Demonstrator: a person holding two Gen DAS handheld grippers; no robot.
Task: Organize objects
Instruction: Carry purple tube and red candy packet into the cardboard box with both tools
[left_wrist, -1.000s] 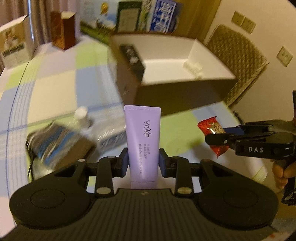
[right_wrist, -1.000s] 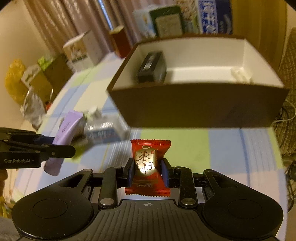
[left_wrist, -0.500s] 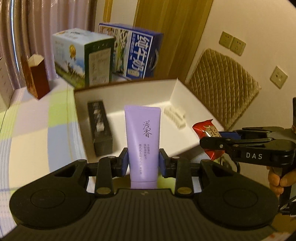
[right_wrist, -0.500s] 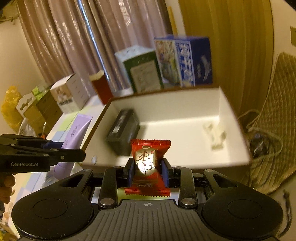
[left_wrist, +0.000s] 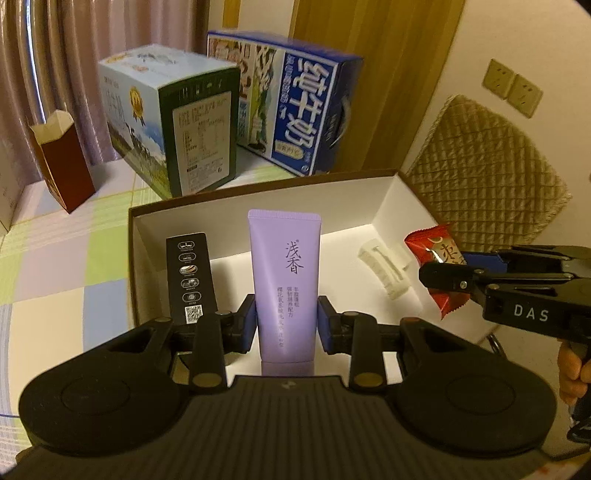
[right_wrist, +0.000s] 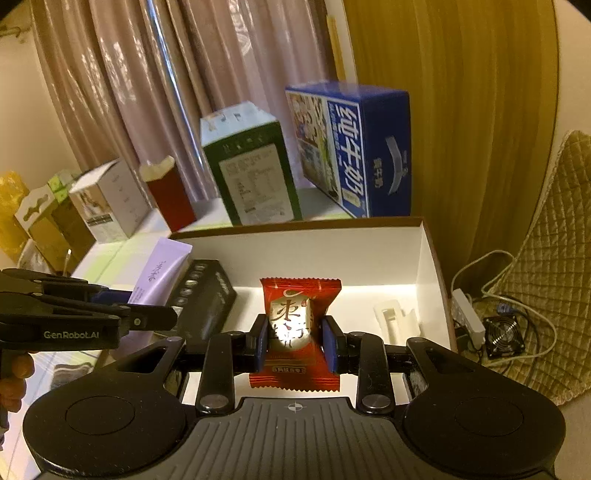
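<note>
In the left wrist view, the left gripper (left_wrist: 286, 325) pinches a purple tube (left_wrist: 284, 273) upright over the open white box (left_wrist: 388, 199). A black box (left_wrist: 190, 277) lies inside.

In the right wrist view, the right gripper (right_wrist: 297, 343) squeezes a red candy (right_wrist: 297, 325) above the same box, near a small white piece (right_wrist: 391, 319).

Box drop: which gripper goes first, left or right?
Either could; I'd lean right. Right gripper holds the candy over bare floor of the box. Left gripper holds the tube close beside the black carton.
</note>
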